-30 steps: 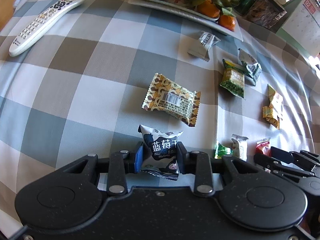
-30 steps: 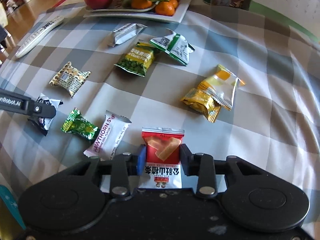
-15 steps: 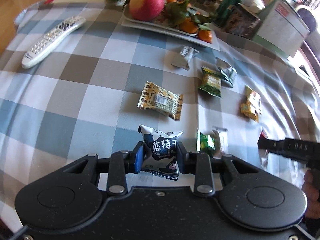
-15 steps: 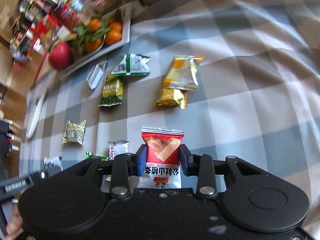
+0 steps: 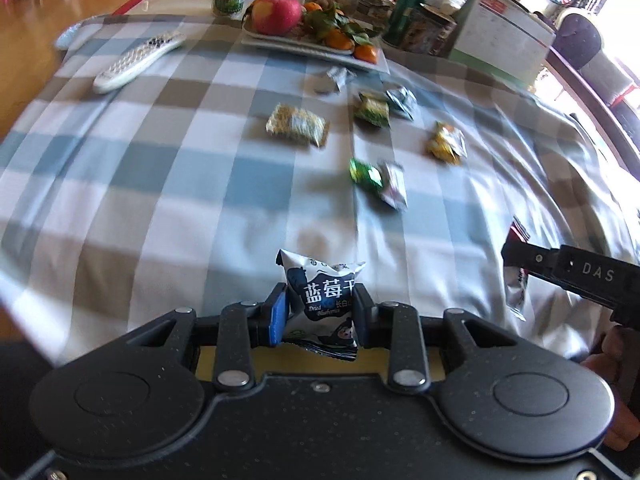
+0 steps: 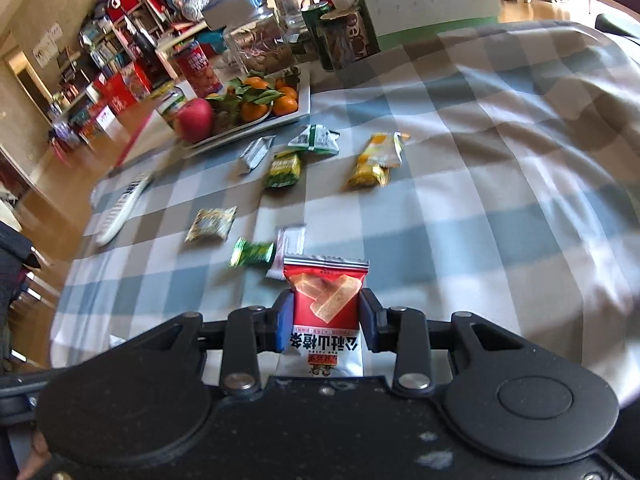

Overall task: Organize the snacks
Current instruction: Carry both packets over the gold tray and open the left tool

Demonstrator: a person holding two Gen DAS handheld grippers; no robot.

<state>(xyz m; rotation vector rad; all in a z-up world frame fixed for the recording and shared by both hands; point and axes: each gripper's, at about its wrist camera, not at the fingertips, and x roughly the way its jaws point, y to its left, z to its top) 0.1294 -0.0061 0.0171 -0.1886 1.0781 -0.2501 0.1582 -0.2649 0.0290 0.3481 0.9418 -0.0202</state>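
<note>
Between the left gripper [image 5: 319, 314] jaws sits the dried blueberry packet [image 5: 323, 302], pinched by its sides so the top pokes out ahead. Same deal on the right gripper [image 6: 325, 326]: jaws clamped on a red hawthorn snack packet [image 6: 325, 308], held upright. Both look lifted clear of the checked tablecloth [image 5: 168, 184], probably headed for sorting. Just past the jaws lie a green candy [image 6: 252, 252] and a white packet [image 6: 290, 244] touching; farther out a gold-patterned packet [image 5: 298, 124], then the fruit plate [image 6: 306, 92].
</note>
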